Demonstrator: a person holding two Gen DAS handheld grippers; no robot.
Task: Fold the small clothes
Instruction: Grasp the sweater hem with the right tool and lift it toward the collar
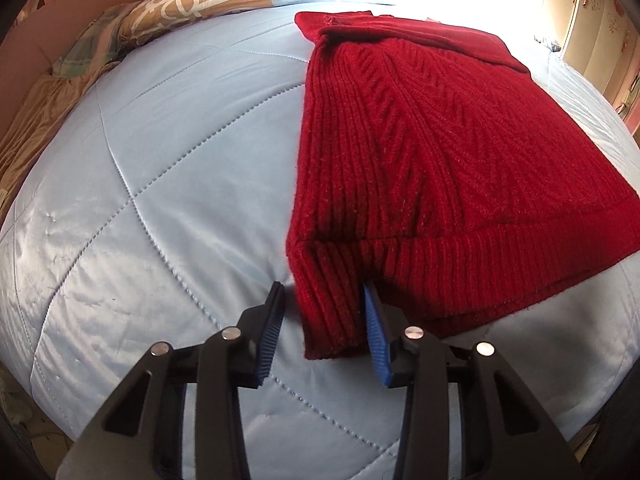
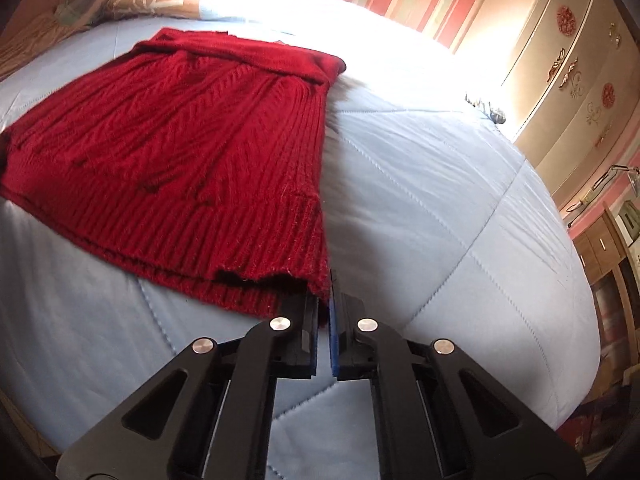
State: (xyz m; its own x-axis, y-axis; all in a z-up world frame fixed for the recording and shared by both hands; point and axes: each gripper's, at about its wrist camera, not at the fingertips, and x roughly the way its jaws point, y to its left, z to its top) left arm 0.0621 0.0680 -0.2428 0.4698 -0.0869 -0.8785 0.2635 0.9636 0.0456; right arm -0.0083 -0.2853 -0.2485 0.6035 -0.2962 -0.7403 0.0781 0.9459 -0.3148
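Observation:
A dark red knitted sweater [image 1: 420,152] lies folded lengthwise on a light blue quilted bed cover [image 1: 160,184], ribbed hem toward me. My left gripper [image 1: 324,292] is open, its blue-padded fingers astride the near left corner of the hem, with a flap of knit between them. In the right wrist view the same sweater [image 2: 180,152] lies at left. My right gripper [image 2: 324,280] is shut on the near right corner of its hem, which is slightly lifted.
Patterned pillows [image 1: 192,4] lie at the head of the bed. A cream wardrobe [image 2: 572,72] with ornaments stands to the right, beyond the bed's edge. Bright sunlight washes out the far part of the cover. Bare quilt lies on both sides of the sweater.

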